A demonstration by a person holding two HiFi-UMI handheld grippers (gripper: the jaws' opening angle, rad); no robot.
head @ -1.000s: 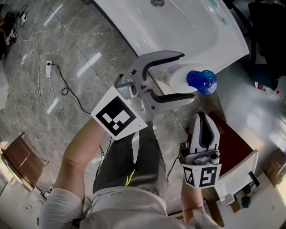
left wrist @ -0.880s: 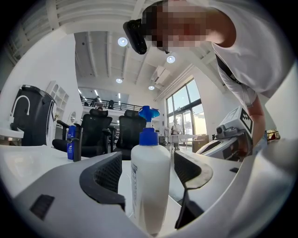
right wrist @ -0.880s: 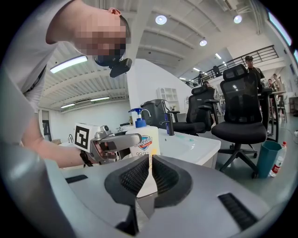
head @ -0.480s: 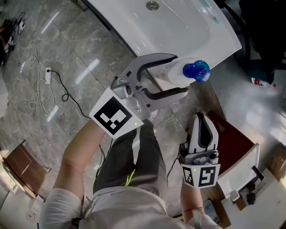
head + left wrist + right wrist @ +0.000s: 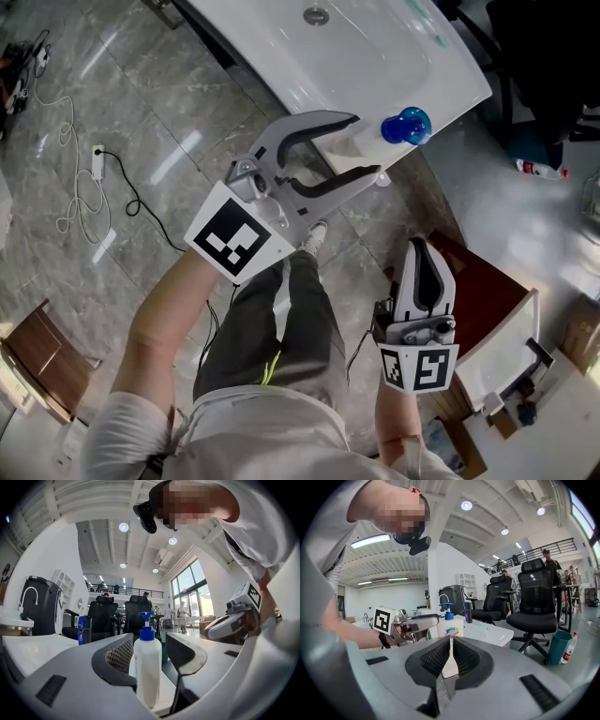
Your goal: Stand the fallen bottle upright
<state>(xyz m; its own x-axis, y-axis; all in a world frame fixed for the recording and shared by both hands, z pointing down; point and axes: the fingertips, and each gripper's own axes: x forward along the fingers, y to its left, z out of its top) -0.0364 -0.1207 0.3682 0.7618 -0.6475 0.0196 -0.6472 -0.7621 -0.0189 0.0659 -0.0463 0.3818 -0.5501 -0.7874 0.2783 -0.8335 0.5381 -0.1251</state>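
Observation:
A white pump bottle (image 5: 359,145) with a blue pump head (image 5: 406,126) stands upright on the corner of the white sink counter (image 5: 375,56). My left gripper (image 5: 366,145) points level at it, and its jaws have just been closing. In the left gripper view the bottle (image 5: 147,667) stands between the fingertips with a gap on its right side, so the pads do not press it. My right gripper (image 5: 424,246) hangs lower, shut and empty, apart from the bottle. From the right gripper view the bottle (image 5: 451,630) shows behind the shut jaws, with the left gripper (image 5: 415,623) beside it.
A white cable with a plug (image 5: 94,169) lies on the grey marble floor at left. A red-brown panel (image 5: 478,291) and a white unit sit under my right hand. A small bottle (image 5: 539,169) lies on the floor at right. Office chairs (image 5: 536,597) stand beyond.
The left gripper's jaws have narrowed around the bottle's place and the hand has drifted up and left in the picture. The bottle stays upright on the counter corner. The right gripper stays shut.

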